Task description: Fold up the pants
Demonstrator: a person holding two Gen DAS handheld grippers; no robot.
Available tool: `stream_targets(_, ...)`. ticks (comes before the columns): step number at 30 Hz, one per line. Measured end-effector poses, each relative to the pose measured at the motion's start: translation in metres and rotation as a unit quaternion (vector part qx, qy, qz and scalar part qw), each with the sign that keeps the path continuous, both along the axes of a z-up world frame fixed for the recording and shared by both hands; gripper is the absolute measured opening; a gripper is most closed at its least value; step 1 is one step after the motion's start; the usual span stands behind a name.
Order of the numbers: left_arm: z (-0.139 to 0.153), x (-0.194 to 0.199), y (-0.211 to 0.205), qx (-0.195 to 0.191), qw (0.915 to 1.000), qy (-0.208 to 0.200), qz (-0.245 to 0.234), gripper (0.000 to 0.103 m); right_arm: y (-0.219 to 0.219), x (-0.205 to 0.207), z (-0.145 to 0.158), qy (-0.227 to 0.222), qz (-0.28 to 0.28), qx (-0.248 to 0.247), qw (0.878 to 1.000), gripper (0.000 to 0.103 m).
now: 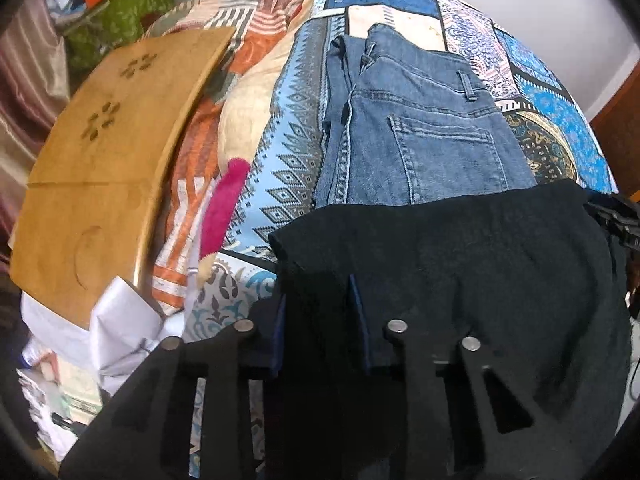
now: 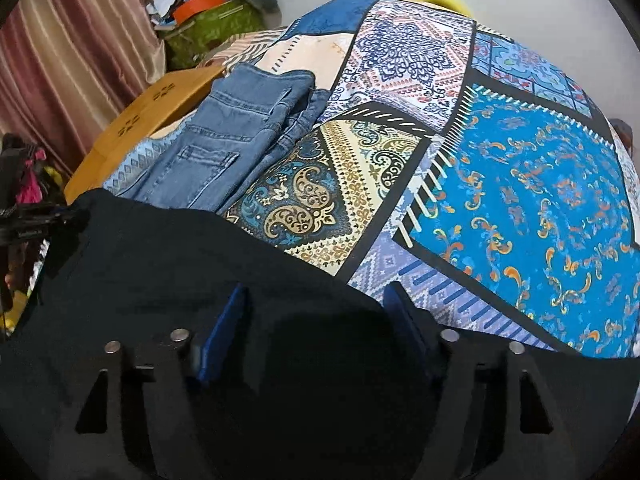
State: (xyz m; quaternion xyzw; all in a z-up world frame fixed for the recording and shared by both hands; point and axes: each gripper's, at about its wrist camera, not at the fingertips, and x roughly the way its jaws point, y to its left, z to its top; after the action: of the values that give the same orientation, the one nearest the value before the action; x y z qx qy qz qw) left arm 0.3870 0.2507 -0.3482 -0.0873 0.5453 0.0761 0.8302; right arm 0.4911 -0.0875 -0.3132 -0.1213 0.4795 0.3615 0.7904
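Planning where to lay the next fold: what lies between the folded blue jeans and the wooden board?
In the left wrist view, a strip of patterned bedspread and rumpled orange-striped bedding separate the blue jeans from the wooden board.

left wrist: close, steeply down over black pants (image 1: pixel 460 272), jeans (image 1: pixel 416 128) at 12 | right wrist: same, jeans (image 2: pixel 224 144) at 10 | shared: bedspread (image 2: pixel 520 200)
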Motion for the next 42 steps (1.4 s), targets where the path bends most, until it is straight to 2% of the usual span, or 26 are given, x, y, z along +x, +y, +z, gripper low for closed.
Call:
stream_targets(1,0.003,-0.001,-0.003,0.013,0.9999,-0.006,-0.003,0.024,0.000,-0.001,0.000,-0.003,0.003,-0.002,1.000,0.056)
stream_targets(3,0.010,-0.003,-0.009,0.032,0.9993,-0.018,-0.012,0.021,0.001,-0.003,0.001,-0.008,0.008,-0.004,1.000,0.039)
stream_targets(4,0.013,-0.004,-0.012,0.038,0.9989,-0.023,-0.015,0.020,0.001,-0.005,0.001,-0.009,0.010,-0.005,1.000,0.035)
stream_targets(6,0.018,-0.003,-0.015,0.048,0.9982,-0.029,-0.019,0.019,0.002,-0.009,0.002,-0.019,0.012,-0.011,1.000,0.012)
stream_targets(7,0.020,-0.001,-0.016,0.053,0.9979,-0.031,-0.020,0.019,0.002,-0.011,0.002,-0.026,0.011,-0.016,0.999,0.011)
stream_targets(13,0.027,0.019,-0.009,0.068,0.9967,-0.045,-0.004,0.019,0.003,-0.014,0.008,-0.075,-0.010,-0.034,0.997,0.007)
stream_targets(19,0.039,0.024,-0.011,0.055,0.9966,-0.062,-0.007,0.019,-0.007,-0.016,0.031,-0.099,-0.049,-0.005,0.994,0.006)
stream_targets(26,0.085,-0.022,-0.022,0.046,0.9926,-0.110,-0.025,0.018,-0.036,-0.057,0.077,-0.111,-0.072,0.058,0.989,0.006)
stream_targets(31,0.114,-0.063,-0.027,0.052,0.9890,-0.133,-0.038,0.018,-0.053,-0.109,0.110,-0.121,-0.074,0.088,0.986,0.006)
stream_targets(35,0.123,-0.098,-0.026,0.050,0.9870,-0.146,-0.043,0.019,-0.058,-0.155,0.120,-0.134,-0.065,0.085,0.985,0.006)
stream_targets(42,0.117,-0.159,-0.023,0.066,0.9822,-0.165,-0.062,0.019,-0.063,-0.232,0.111,-0.114,-0.063,0.094,0.987,0.005)
